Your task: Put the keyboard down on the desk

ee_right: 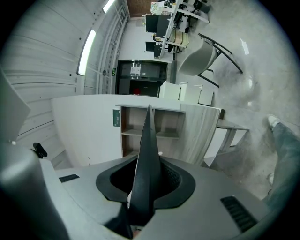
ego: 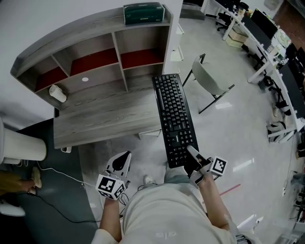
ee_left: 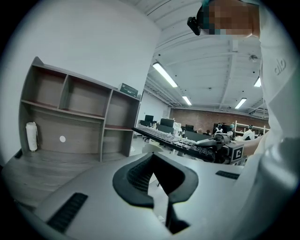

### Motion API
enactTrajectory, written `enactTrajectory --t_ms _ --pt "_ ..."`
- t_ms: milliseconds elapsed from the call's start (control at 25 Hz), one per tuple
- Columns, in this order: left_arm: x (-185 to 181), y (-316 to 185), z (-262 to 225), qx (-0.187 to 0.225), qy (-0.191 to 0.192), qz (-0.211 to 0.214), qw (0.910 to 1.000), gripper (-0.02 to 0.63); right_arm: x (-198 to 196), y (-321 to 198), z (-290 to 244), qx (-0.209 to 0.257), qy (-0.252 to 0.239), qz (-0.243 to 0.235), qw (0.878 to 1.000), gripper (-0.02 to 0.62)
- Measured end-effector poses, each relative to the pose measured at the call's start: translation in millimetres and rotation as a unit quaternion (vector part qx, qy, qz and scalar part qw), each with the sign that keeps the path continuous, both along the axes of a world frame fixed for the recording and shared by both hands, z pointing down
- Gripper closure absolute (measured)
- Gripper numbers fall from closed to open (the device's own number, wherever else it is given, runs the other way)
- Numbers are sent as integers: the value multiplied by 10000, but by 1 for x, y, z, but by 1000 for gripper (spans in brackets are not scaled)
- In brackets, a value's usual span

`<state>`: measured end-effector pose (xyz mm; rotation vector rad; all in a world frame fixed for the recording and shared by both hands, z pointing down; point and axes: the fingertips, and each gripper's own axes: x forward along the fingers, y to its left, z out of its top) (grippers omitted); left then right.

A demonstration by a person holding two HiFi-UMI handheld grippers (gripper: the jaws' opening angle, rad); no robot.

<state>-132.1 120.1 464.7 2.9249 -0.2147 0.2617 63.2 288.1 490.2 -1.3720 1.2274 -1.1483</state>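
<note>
A black keyboard (ego: 174, 119) stretches away from me along the right edge of the grey wooden desk (ego: 105, 114). My right gripper (ego: 193, 159) is shut on its near end. In the right gripper view the keyboard (ee_right: 146, 154) stands edge-on between the pads, right gripper (ee_right: 147, 180) clamped on it. The left gripper view shows the keyboard (ee_left: 168, 137) held roughly level in the air, with the right gripper (ee_left: 225, 150) at its end. My left gripper (ego: 125, 157) hangs low in front of the desk, its fingertips together and empty, left gripper (ee_left: 153, 159).
The desk carries a shelf unit with open compartments (ego: 95, 59) and a green box (ego: 143, 13) on top. A white bottle (ego: 57, 93) lies at the desk's left. A grey folding chair (ego: 212, 78) stands to the right. A white cylinder (ego: 21, 145) and a cable (ego: 62, 174) are at left.
</note>
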Motion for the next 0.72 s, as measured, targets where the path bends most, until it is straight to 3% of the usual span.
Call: enactTrajectory --t_ms 160,360,720 --pt "30 -21 6 -24 -62 -164 9998 591 30 -21 9 -14 -80 -307 9995 480" --pt "83 -46 4 -66 -119 -496 9987 591 79 -43 16 -140 -194 -1028 9944 480" --pt "162 -77 0 -142 -255 -1095 9936 592 136 -68 37 -549 -359 -2450 9673 480"
